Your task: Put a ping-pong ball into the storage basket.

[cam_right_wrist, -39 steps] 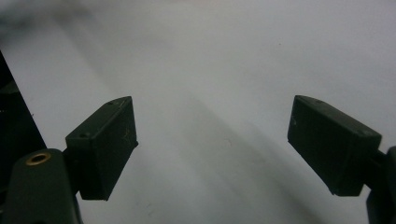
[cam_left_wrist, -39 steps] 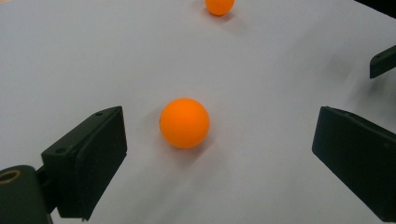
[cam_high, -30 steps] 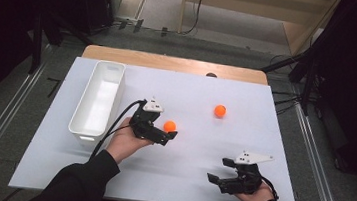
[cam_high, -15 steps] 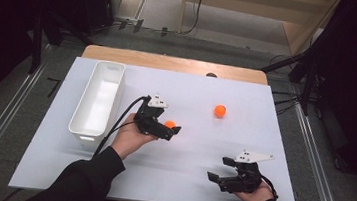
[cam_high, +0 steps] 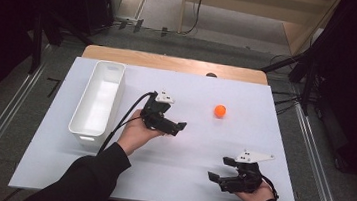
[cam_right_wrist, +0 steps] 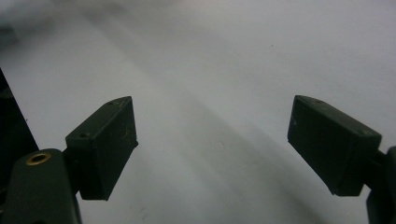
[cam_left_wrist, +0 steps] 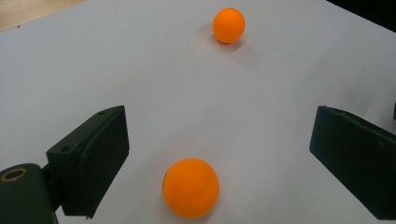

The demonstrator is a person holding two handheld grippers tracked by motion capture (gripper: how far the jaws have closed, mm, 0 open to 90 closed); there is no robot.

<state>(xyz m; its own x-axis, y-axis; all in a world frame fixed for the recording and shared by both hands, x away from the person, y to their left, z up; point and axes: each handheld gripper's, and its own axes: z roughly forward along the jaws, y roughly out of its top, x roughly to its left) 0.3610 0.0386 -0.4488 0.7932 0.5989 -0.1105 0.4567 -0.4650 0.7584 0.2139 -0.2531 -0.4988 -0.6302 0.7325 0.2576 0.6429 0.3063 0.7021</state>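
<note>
While both grippers gape, near orange ball between left gripper jaws, untouched, mid-table.

A lab or recording studio: a table covered in plain white sheet stands on a grey floor, with dark stands and tripod legs around it and cables trailing behind it.

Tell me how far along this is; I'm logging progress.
Done: nothing; the white plastic bin looks empty. In hand: the open left gripper straddles the near orange ball, not gripping. Left: that ball and the far orange ball. The right gripper waits open.
</note>
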